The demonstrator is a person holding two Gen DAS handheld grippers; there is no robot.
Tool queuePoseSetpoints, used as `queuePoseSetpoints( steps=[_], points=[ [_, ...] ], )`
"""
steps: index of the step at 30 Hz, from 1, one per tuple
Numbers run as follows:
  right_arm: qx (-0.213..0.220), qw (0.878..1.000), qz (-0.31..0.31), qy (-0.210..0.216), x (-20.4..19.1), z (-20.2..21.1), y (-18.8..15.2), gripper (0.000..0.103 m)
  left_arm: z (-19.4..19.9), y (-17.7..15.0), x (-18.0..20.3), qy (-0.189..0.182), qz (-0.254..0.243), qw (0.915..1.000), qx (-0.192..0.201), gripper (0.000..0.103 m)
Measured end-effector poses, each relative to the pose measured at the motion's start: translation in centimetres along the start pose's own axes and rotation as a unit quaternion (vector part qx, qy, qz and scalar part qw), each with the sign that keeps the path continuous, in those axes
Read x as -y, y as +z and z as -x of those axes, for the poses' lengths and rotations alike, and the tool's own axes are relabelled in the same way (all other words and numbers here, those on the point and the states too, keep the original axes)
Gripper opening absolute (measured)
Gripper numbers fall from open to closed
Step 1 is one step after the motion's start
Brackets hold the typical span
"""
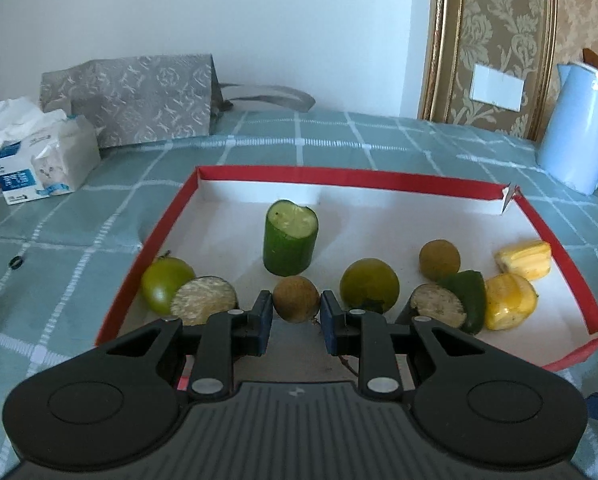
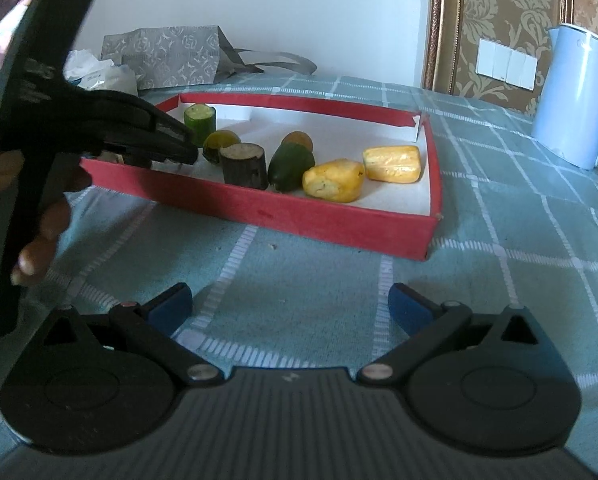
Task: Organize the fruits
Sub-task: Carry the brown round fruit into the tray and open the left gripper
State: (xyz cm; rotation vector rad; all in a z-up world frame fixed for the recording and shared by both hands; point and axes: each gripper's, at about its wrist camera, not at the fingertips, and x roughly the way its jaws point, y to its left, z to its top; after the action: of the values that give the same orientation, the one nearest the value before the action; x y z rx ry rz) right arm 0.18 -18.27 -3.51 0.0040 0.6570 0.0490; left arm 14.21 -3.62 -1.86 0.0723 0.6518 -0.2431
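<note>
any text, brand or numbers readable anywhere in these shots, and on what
No text can be read in full.
Tissue pack: blue label blocks with print, too small and blurred to read.
Grey bag: repeating monogram pattern, letters not legible.
Gripper bodies: a small light logo mark, no words.
Red box, blue jug, wall switches: no print visible.
</note>
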Motion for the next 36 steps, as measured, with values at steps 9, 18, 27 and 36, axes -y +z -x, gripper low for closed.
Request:
queuePoseSetpoints(
  steps=[9,18,27,36],
  points=[
    [0.0,1.0,0.001,0.0,0.0,0.0,0.0,0.103,-1.3,0.7,1.7,0.018,-0.032,0.9992,0.014,0.025],
    [-0.001,1.0,0.001,0.0,0.1,0.0,0.0,0.103,-1.4,0.5,1.8,0.019,-0.033,0.999,0.021,0.028],
    [-0.001,1.0,0.001,0.0,0.0,0.0,0.0,0.103,-0.5,-0.3,1.5,0.019,-0.026,0.9993,0.02,0.039],
    [0.0,1.0,-0.002,0.0,0.0,0.1,0.1,0.103,1.6,-1.5,0.9,0.026,-0.024,0.9988,0.034,0.058]
  ],
)
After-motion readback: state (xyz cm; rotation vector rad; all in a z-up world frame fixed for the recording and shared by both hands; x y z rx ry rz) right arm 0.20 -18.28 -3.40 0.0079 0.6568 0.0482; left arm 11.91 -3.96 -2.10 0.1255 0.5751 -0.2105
